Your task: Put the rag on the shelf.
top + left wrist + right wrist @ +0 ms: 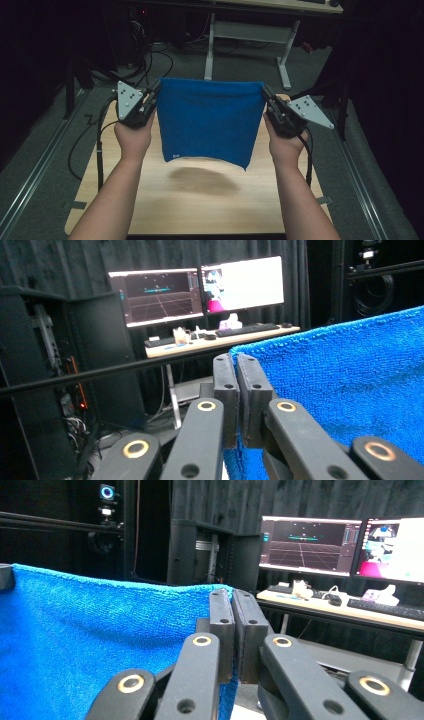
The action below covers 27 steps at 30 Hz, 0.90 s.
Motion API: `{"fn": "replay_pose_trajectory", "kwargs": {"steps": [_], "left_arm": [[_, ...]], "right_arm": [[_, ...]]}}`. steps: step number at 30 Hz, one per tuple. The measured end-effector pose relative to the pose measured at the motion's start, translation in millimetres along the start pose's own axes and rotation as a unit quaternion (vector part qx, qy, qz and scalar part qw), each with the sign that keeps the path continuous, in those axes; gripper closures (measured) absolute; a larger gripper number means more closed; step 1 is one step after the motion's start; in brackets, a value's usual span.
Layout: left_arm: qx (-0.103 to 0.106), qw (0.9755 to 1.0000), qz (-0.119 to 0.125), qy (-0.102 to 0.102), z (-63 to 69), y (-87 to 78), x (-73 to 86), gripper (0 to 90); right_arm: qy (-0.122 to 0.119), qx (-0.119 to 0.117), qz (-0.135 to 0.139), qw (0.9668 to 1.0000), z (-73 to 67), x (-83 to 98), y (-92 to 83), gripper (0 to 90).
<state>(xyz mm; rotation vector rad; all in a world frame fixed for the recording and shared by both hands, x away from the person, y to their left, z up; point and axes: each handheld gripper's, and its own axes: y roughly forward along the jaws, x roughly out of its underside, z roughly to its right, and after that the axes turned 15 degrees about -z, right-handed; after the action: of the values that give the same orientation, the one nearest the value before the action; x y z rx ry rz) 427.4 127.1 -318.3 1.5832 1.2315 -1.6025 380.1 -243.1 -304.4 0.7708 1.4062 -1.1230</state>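
Jaws of the left gripper [236,362] are pressed together on the upper corner of a blue towel [350,385], the terry cloth pinched between the two black pads and spreading away to one side in the left gripper view. The right gripper [233,597] is clamped the same way on the opposite upper corner, with the towel [90,640] running off to the far side of its own view, where its top edge reaches a small dark part at the frame's border.

From the high view, the left gripper [152,95] and the right gripper [266,96] sit level with each other and well apart, each held in a bare hand, the left hand [133,135] and the right hand [286,145] coming up from the bottom of the frame. The towel [210,122] hangs stretched between them, its top edge taut and nearly straight, its lower edge loose and dipping to a point at the lower right. It is clear of the wooden table [200,205], and its shadow [202,179] lies on the board beneath it.

Beyond the table, a white-legged desk [250,32] stands on grey carpet. Both gripper views show two lit monitors [197,290] on a desk with keyboards [247,330], against dark curtains.
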Motion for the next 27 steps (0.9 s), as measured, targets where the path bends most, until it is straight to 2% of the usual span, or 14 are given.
{"fn": "replay_pose_trajectory", "kwargs": {"steps": [7, 9, 12, 18, 19, 20, 22, 26, 27], "left_arm": [[-0.017, 0.9998, -0.008, 0.008, -5.1, 29.2, -10.7, 88.2], [-0.024, 0.9994, -0.015, 0.018, -5.7, 37.8, -12.8, 88.1], [-0.032, 0.9985, -0.032, 0.030, -7.5, 50.5, -14.7, 88.2], [-0.042, 0.9971, -0.049, 0.042, -11.0, 70.3, -17.4, 88.1], [-0.045, 0.9968, -0.050, 0.043, -12.1, 73.8, -17.0, 88.0], [-0.045, 0.9966, -0.053, 0.043, -12.8, 76.4, -16.6, 88.0], [-0.046, 0.9956, -0.068, 0.045, -13.9, 83.8, -15.3, 88.0], [-0.042, 0.9949, -0.083, 0.037, -15.6, 93.7, -8.6, 88.0], [-0.040, 0.9938, -0.096, 0.039, -16.2, 98.6, -4.3, 88.0]], "right_arm": [[0.000, 0.023, -0.018, 0.9996, 14.4, -11.5, 32.2, 88.6], [0.005, 0.031, -0.026, 0.9992, 20.3, -12.5, 44.2, 88.7], [0.002, 0.036, -0.032, 0.9989, 23.5, -13.0, 50.7, 88.7], [-0.009, 0.048, -0.046, 0.9977, 30.3, -14.7, 69.1, 88.7], [-0.012, 0.050, -0.052, 0.9973, 33.2, -15.0, 76.1, 88.6], [-0.012, 0.050, -0.052, 0.9973, 33.2, -15.0, 76.1, 88.6], [-0.016, 0.052, -0.062, 0.9966, 35.9, -14.8, 83.6, 88.6], [-0.025, 0.060, -0.079, 0.9947, 38.9, -9.4, 97.5, 88.6], [-0.026, 0.059, -0.085, 0.9943, 39.9, -7.5, 100.6, 88.7]]}}
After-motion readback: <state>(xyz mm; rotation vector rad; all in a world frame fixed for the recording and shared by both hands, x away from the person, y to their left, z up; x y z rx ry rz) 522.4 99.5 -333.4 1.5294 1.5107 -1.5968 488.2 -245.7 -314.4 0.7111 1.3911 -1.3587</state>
